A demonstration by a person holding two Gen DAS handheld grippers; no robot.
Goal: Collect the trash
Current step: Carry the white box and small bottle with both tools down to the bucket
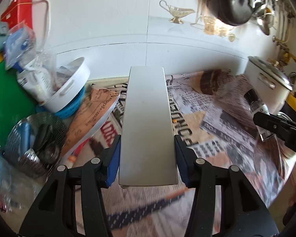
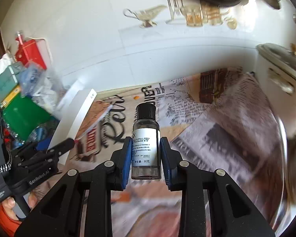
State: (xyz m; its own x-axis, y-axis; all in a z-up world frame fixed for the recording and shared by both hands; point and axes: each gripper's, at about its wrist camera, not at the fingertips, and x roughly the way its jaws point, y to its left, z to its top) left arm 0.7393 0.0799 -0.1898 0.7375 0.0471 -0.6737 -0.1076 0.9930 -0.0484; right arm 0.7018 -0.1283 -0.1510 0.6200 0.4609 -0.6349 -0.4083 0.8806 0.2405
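Just then I had something in each claw. My left gripper (image 1: 147,162) was clamped on a long white box (image 1: 147,122), its blue pads (image 1: 114,164) pressing the two long sides near the end closest to me, so the box stuck out forward over the table, clear of the newspaper-print tablecloth (image 1: 217,118) beneath it. My right gripper (image 2: 146,158) was clamped on a small clear bottle (image 2: 146,148) with a black cap (image 2: 145,111) and a white label; the pads met the label on both sides, and the bottle stood along the fingers with its cap pointing away from me, held above the same cloth. From the left camera I could see that bottle (image 1: 255,103) and the black tip of my right claw (image 1: 274,125) at the right edge, well apart from the box.

To the left of the box, a white round basin (image 1: 69,86) leaned tilted on a blue perforated basket (image 1: 69,110), with clear plastic bags (image 1: 35,67) and wrappers heaped in and beside it. A loose brown printed paper (image 1: 92,114) lay on the cloth just in front of them. Nearer me on the left sat a dark mesh container (image 1: 37,134) holding blurred odds and ends. A green box (image 1: 7,102) and a red box (image 1: 19,14) stood behind the heap against the white wall. At the far right a white pot with a metal lid (image 1: 270,85) rested on the table.
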